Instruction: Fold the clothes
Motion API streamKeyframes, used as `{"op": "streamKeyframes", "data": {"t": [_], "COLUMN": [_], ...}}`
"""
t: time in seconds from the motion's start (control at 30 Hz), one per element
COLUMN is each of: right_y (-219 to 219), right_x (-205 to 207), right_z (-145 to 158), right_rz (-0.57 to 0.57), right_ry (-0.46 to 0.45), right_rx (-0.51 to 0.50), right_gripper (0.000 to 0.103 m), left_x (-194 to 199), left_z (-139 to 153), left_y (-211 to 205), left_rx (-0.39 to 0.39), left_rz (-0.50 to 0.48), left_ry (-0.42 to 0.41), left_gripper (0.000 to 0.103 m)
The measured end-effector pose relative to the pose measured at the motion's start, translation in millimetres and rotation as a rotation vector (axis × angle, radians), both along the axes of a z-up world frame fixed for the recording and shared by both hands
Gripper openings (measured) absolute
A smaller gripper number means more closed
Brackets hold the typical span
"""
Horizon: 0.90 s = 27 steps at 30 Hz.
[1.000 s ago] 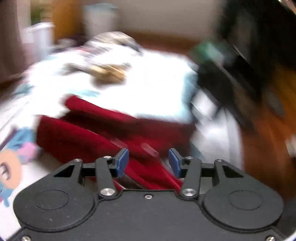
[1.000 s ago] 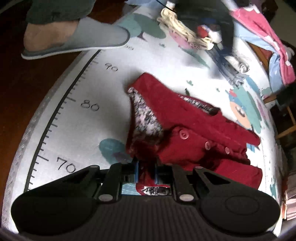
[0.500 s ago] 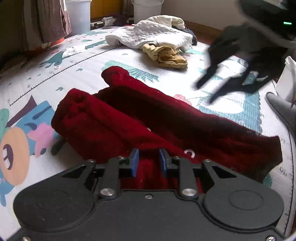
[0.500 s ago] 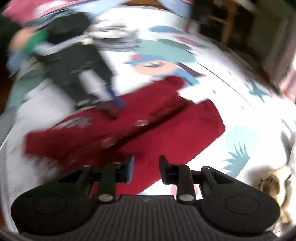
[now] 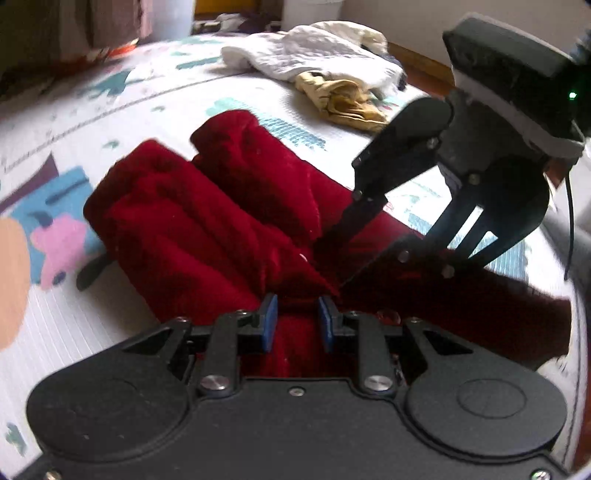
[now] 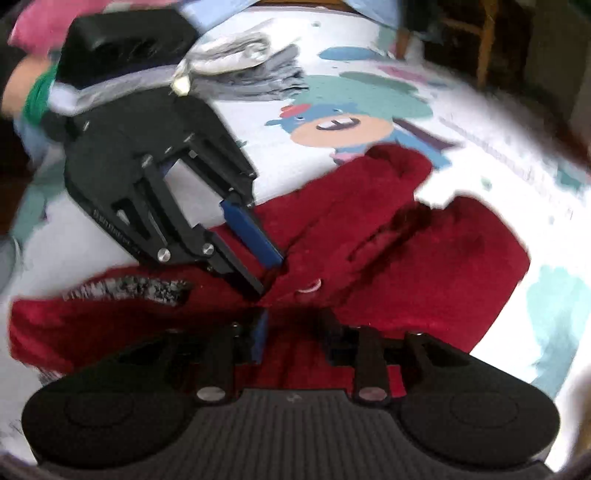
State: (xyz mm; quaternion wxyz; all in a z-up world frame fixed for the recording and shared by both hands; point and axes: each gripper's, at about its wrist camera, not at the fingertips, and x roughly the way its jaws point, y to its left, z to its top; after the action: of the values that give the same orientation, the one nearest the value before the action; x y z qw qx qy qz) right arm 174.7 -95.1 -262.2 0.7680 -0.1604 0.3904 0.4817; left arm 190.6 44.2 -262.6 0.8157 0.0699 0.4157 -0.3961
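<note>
A dark red garment [image 5: 192,229] lies rumpled on the play mat [image 5: 66,325], with a white button [image 6: 308,288] and a patterned lining [image 6: 140,286] showing. My left gripper [image 5: 296,321] is shut on a fold of the red cloth at the garment's middle; in the right wrist view the left gripper [image 6: 269,277] pinches it from the upper left. My right gripper [image 6: 294,328] faces it from the other side. Its jaws are opening, with red cloth lying between the fingers but not pressed. In the left wrist view the right gripper [image 5: 332,262] has its tips down on the garment.
A white cloth [image 5: 314,55] and a yellow cloth [image 5: 343,99] are heaped at the mat's far side. Grey folded clothes [image 6: 251,70] and a pink cloth [image 6: 33,33] lie behind the left gripper. A wooden chair [image 6: 461,37] stands off the mat. A hand [image 6: 18,85] with a green cuff holds the left gripper.
My left gripper came down and closed on the garment's middle. My right gripper let go of the hem, rolled round and moved in to meet the left gripper.
</note>
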Motion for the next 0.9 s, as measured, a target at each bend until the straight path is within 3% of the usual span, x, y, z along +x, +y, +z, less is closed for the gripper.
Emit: {"op": "streamKeyframes", "data": {"t": [0.07,0.13,0.33,0.43,0.57,0.73,0.8,0.87,0.9], "right_y": [-3.9,-6.8,-24.0,-34.2,-52.9,-75.0,-79.2,-80.5,-78.4], "right_x": [6.3,6.9,-3.9,-5.8,14.1,54.5,66.6,77.9,80.4], "right_z": [-0.2,4.5,27.0,36.2,40.1,22.7,14.4,3.8,-0.9], "right_rz": [-0.043,-0.076,-0.177,-0.189,-0.231,-0.361,-0.384,-0.399,-0.395], "right_ry": [0.054,0.086,0.063,0.051,0.060,0.145,0.173,0.198,0.197], "right_rx": [0.032,0.057,0.146,0.164,0.168,0.147,0.129,0.096,0.070], "right_gripper": [0.035,0.035,0.034,0.034,0.034,0.035,0.041,0.056,0.056], "left_x": [7.2,7.6,-21.9,-28.4,-27.9,6.8,30.8,53.6,62.2], "left_z": [-0.9,-0.3,4.6,11.1,37.5,47.0,33.6,18.0,12.3], "left_y": [7.1,10.5,-10.2,-3.1,18.3,61.9,76.1,85.8,84.9], "left_rx": [-0.049,-0.056,0.081,0.055,-0.018,-0.126,-0.159,-0.190,-0.189], "left_rz": [0.044,0.051,0.042,0.079,0.121,0.289,0.352,0.372,0.369], "left_ry": [0.066,0.081,-0.088,-0.093,-0.101,-0.019,0.064,0.161,0.192], "left_gripper": [0.024,0.025,0.025,0.025,0.048,0.051,0.051,0.050,0.050]}}
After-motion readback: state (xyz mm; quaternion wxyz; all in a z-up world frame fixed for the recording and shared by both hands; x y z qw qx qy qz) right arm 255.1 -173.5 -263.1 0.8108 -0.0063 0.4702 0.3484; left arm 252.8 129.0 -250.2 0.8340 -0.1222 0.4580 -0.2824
